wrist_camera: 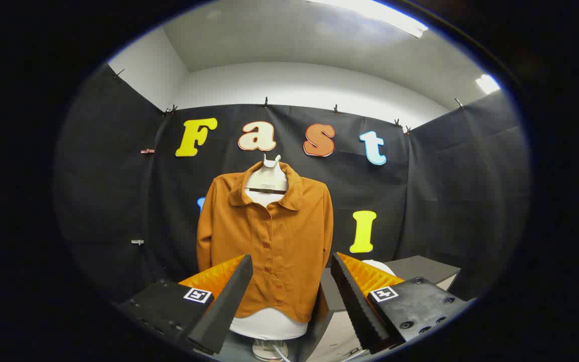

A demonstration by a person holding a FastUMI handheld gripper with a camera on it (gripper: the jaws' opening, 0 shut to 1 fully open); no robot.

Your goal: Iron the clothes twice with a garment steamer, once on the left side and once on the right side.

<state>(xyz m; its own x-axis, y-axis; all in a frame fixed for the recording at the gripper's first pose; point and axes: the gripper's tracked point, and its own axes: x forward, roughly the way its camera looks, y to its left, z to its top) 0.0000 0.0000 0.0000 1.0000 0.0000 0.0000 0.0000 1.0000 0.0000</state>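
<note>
Holding my claw [289, 301] spread wide with nothing between its fingers, I face the rust-orange buttoned collared shirt [269, 241], which hangs on a white mannequin torso [267, 182] just beyond the fingertips. I cannot make out a garment steamer anywhere near the shirt, so I judge the risk is pressing ahead empty. Reaching blind, my fingers could snag the shirt's hem or nudge the torso's stand [268, 348] below the shirt.
</note>
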